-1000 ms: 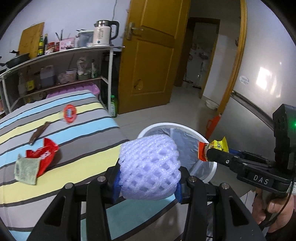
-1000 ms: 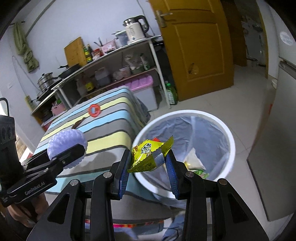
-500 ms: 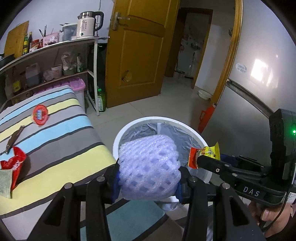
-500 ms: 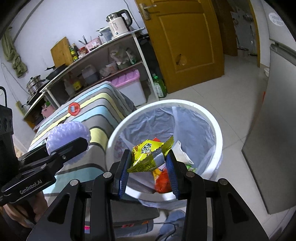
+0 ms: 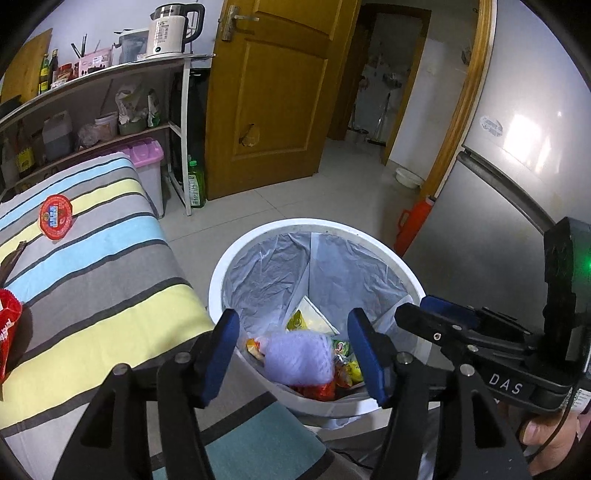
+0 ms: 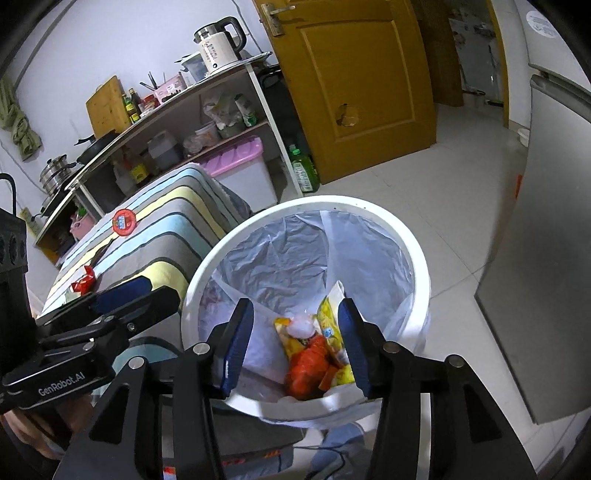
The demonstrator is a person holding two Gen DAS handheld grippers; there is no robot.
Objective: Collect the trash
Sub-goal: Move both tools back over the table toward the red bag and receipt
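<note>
Both grippers hang over the white, bag-lined trash bin [image 5: 258,236], and both sets of jaws are opening. My left gripper [image 5: 293,328] is open with nothing between its pads. Below it, blurred, the purple foam net [image 5: 295,356] sits on the wrappers in the bin. My right gripper [image 6: 295,310] is open too. The yellow snack wrapper [image 6: 329,323] lies loose in the bin [image 6: 369,206] beside its right finger, above an orange packet [image 6: 306,365]. Each gripper shows in the other's view: the right gripper [image 5: 436,325] and the left gripper [image 6: 129,295].
The striped table [image 5: 96,280] left of the bin holds a red round lid [image 5: 55,218] and a red wrapper [image 5: 7,332]. Behind it stands a shelf with a kettle [image 5: 170,29]. A yellow door [image 5: 273,92], a green bottle [image 5: 195,184] and a grey fridge [image 5: 517,147] ring the tiled floor.
Both grippers moved over the bin and opened. The purple foam net left the left jaws and the yellow wrapper left the right jaws; both are now down in the bin.
</note>
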